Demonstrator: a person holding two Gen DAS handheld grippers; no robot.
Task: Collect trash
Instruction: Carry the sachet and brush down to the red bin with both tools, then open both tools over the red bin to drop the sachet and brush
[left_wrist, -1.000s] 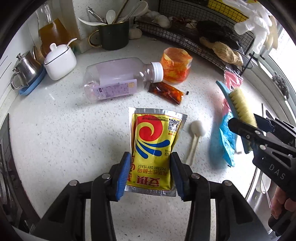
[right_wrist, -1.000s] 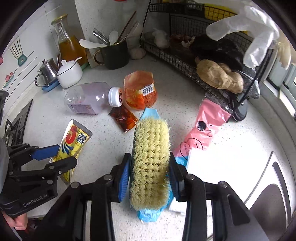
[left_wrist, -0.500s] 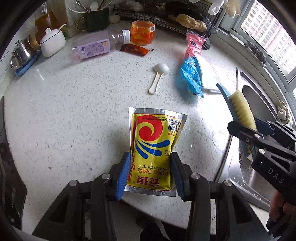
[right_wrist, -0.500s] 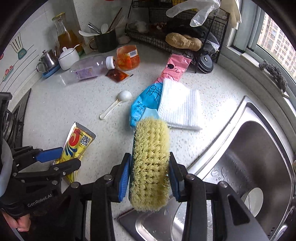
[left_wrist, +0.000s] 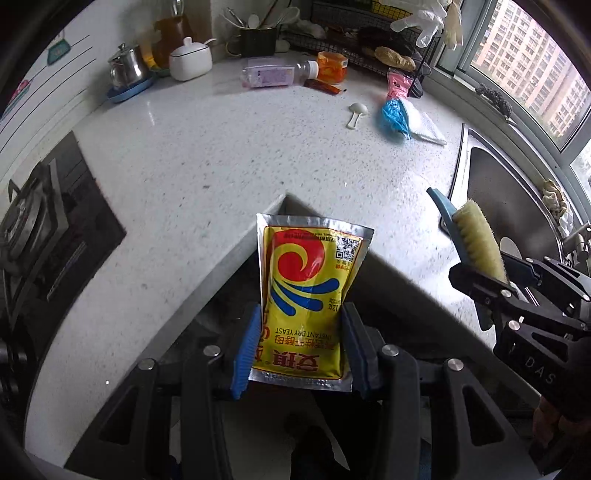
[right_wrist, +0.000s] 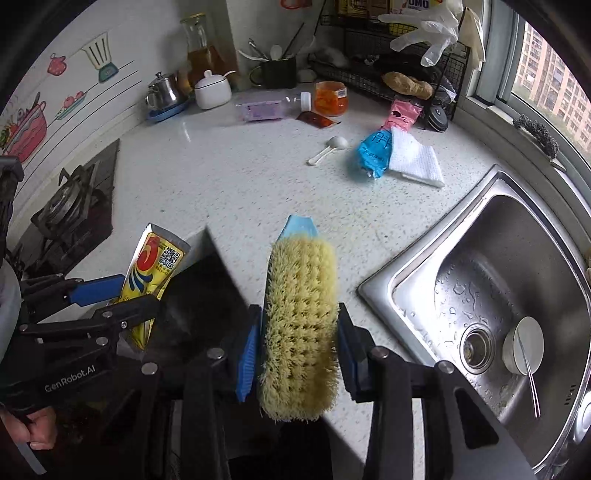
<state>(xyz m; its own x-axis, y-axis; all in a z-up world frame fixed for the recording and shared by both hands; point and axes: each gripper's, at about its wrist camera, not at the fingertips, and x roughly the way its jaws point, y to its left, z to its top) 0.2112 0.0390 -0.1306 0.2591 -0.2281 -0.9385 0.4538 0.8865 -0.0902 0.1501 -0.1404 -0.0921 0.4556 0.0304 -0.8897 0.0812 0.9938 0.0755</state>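
Yeast packet (left_wrist: 306, 299), yellow with a silver foil border and printed "INSTANT DRY YEAST", stands upright at lower centre of the left wrist view, clamped by its lower edges between the blue pads of the left gripper (left_wrist: 301, 349). It hangs off the countertop (left_wrist: 221, 155), in front of the inner corner of the counter edge, over a dark gap whose contents cannot be made out. The right gripper (right_wrist: 299, 349) is closed on a scrubbing brush (right_wrist: 300, 325), bristles facing the camera, at lower centre of the right wrist view, beside the sink (right_wrist: 517, 295).

Risks, as judged: the foil is slick and held only near its base, so the packet may slip or fold over if tilted. No bin is visible, so a release here may drop it onto the floor. The two grippers sit close together and could collide.

More litter lies at upper centre: a plastic bottle (right_wrist: 269, 108), a sauce sachet (right_wrist: 317, 119), a blue wrapper (right_wrist: 373, 155).
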